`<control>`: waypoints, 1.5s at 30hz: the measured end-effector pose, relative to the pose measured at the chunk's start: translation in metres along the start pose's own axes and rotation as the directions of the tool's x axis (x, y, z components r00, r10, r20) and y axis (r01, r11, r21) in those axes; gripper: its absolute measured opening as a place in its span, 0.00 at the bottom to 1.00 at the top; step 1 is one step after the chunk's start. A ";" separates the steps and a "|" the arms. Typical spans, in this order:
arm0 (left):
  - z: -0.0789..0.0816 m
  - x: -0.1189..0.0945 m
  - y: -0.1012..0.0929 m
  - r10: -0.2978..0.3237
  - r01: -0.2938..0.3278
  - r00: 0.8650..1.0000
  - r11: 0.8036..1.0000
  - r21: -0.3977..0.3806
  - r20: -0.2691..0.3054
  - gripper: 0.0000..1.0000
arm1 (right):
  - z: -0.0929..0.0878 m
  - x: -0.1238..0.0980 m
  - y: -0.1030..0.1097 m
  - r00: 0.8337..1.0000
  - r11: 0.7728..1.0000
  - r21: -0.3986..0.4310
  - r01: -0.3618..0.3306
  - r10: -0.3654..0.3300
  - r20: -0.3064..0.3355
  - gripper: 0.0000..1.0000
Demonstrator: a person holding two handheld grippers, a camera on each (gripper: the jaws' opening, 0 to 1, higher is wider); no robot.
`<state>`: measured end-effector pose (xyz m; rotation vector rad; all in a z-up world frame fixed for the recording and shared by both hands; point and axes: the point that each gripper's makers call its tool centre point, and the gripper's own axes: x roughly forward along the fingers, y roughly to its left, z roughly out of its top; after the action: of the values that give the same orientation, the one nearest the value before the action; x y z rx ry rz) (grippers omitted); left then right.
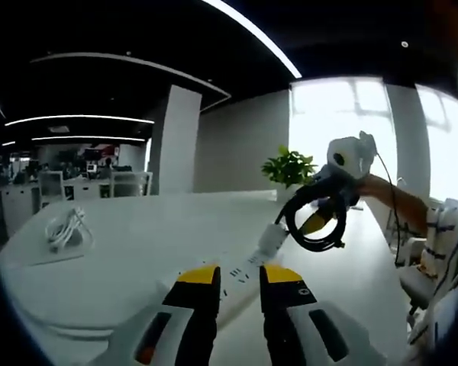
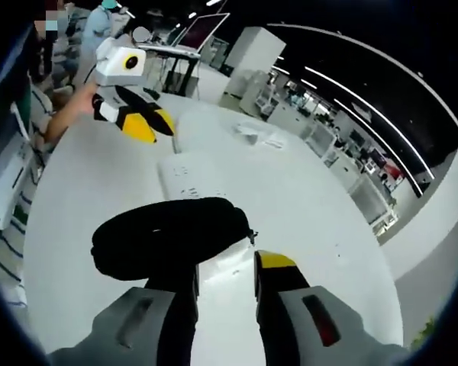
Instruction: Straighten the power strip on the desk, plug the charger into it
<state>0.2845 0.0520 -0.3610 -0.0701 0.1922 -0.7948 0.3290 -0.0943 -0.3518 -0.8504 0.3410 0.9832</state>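
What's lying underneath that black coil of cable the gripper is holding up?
Under the black cable coil, held by the right hand-held gripper, lies the white power strip on the white desk. The coil covers the strip's near end, so that part cannot be seen.

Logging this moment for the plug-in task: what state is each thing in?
power strip: flat on the desk, no plug in it
black cable coil: bundled, held off the desk
white charger cable: coiled, lying on the desk
right gripper: shut on the coil
left gripper: open
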 end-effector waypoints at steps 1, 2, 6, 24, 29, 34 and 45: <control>0.000 0.000 0.000 -0.001 0.001 1.000 1.000 0.000 0.001 0.21 | 0.000 0.001 0.001 1.000 1.000 -0.003 -0.007 0.007 -0.005 0.27; 0.001 0.000 0.000 -0.001 0.001 1.000 1.000 0.001 0.002 0.21 | 0.000 0.001 0.001 1.000 1.000 -0.009 -0.014 0.014 -0.009 0.27; 0.001 0.000 -0.002 -0.005 0.005 1.000 1.000 0.006 0.003 0.21 | 0.002 0.003 0.000 0.999 0.999 -0.020 -0.037 0.037 -0.019 0.27; -0.004 0.002 -0.003 -0.008 0.009 1.000 1.000 0.026 -0.014 0.21 | 0.006 0.012 0.002 0.989 0.989 -0.030 -0.147 0.146 -0.017 0.30; -0.003 0.001 -0.003 -0.006 0.007 1.000 1.000 0.025 -0.013 0.21 | 0.008 0.012 0.004 0.986 0.983 -0.077 -0.164 0.163 -0.027 0.27; -0.004 0.001 -0.003 -0.008 0.009 1.000 1.000 0.026 -0.012 0.21 | 0.006 0.011 0.005 0.983 0.979 -0.101 -0.178 0.173 -0.053 0.27; -0.003 0.000 -0.004 -0.011 0.011 1.000 0.999 0.030 -0.013 0.21 | 0.004 0.010 0.006 0.979 0.972 -0.136 -0.192 0.181 -0.089 0.27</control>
<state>0.2811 0.0487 -0.3636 -0.0373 0.1924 -0.8088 0.3285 -0.0833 -0.3581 -1.0024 0.4249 1.1631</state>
